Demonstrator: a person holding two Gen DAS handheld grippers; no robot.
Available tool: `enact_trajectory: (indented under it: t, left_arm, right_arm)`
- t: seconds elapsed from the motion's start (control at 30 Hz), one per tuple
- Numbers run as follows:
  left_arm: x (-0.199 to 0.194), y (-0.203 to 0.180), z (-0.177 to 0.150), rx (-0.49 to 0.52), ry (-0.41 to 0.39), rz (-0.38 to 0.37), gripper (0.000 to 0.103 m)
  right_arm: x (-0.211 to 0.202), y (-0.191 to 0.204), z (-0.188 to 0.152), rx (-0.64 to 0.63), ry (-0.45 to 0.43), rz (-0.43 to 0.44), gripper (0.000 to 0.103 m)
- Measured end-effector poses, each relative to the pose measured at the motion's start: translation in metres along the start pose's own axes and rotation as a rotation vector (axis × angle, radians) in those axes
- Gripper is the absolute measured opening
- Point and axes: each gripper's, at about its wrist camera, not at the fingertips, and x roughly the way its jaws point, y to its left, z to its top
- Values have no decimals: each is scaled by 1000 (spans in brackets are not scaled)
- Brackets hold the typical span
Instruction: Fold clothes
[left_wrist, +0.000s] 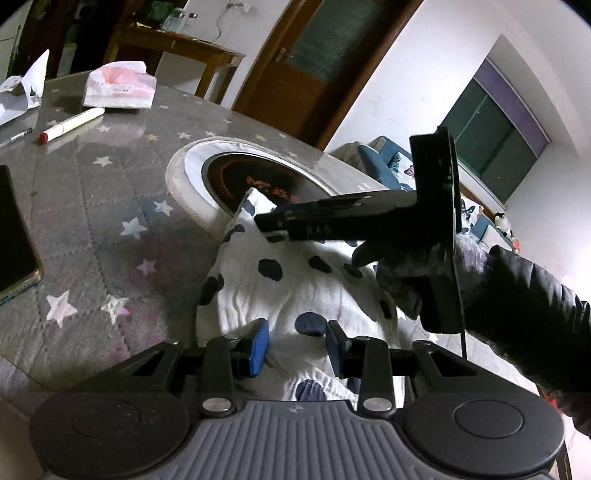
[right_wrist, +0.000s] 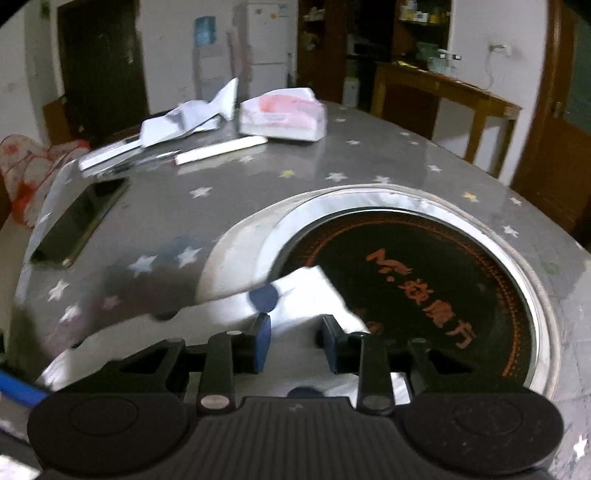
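A white cloth with dark blue dots (left_wrist: 280, 280) lies bunched on the grey star-patterned table (left_wrist: 96, 206), its far corner over the round cooktop. My left gripper (left_wrist: 297, 341) is open, its blue pads either side of the cloth just above it. My right gripper (left_wrist: 269, 223), held by a gloved hand, shows in the left wrist view over the cloth's far corner. In the right wrist view the right gripper (right_wrist: 295, 341) is open, with the blurred cloth (right_wrist: 295, 295) between and under its pads.
A round black cooktop (right_wrist: 424, 295) with a metal rim is set into the table. A tissue pack (right_wrist: 282, 120), a marker pen (right_wrist: 221, 149), papers (right_wrist: 184, 120) and a dark phone (right_wrist: 81, 221) lie on the table's far and left side.
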Motion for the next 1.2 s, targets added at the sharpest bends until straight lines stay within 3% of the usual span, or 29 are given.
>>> enact_trajectory:
  t: [0.2,0.33,0.43,1.2]
  left_arm:
    - [0,-2,0,4,1,6,37]
    - [2,-3,1,12,1,18,37]
    - [3,-6,0,22,3,31,37]
    - [12,-9,-2,76,16,75,37]
  right_arm:
    - [-32,-4,-7,44,-39,23,34]
    - [-60,13,-22,-4,-51,68,40]
    - [-70,26,-37,-23,-47,90,51]
    - [-98,46,-97,-14,-93,18,53]
